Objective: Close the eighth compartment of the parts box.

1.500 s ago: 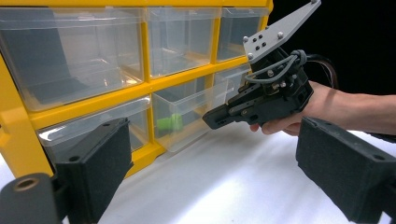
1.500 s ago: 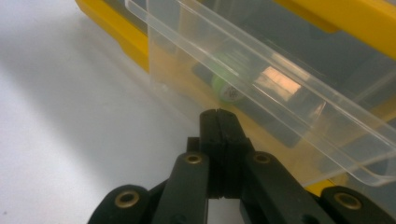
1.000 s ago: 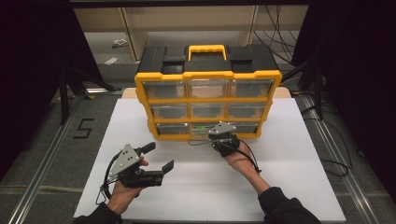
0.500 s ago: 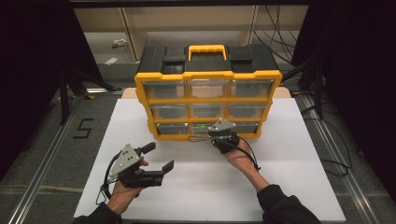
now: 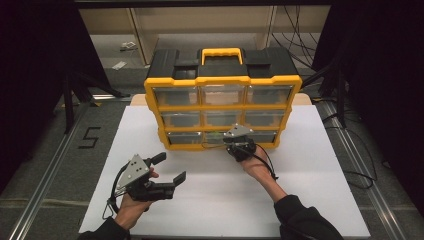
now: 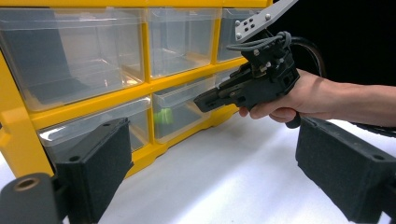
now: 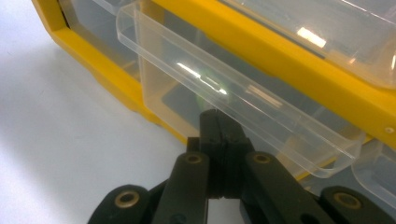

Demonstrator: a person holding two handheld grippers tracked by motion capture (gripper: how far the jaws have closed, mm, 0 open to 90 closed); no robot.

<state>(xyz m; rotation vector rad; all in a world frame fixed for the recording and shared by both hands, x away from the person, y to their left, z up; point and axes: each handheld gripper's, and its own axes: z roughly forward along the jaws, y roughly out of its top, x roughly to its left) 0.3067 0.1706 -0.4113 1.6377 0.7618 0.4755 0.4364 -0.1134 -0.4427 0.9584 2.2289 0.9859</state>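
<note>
Standing upright on the smooth white table top [image 5: 150, 150] is a yellow plastic organiser cabinet [image 5: 222, 82] with a black lid, a yellow carry handle and three rows of clear, glossy rectangular drawers. In its bottom row the clear plastic middle drawer [image 7: 233, 93] sits slightly out of its slot — thin-walled, transparent, with a rounded lip along its front that catches the light; a small bright green object [image 6: 163, 115] lies inside it, blurred through the plastic. The right gripper [image 5: 233, 142], black with a grey three-cornered plate on top, is at the front of that drawer, low on the cabinet. In the right gripper view its two black jaws are pressed flat together with no gap, their tips right under the drawer's lip; whether they pinch the lip or merely touch it cannot be told. The left gripper [image 5: 167, 168] is held low over the table, well apart from the cabinet, at the person's left. Its jaws stand wide apart with nothing between them — the left gripper view shows their matte, foam-like black pads [image 6: 100, 163] framing the cabinet front.
</note>
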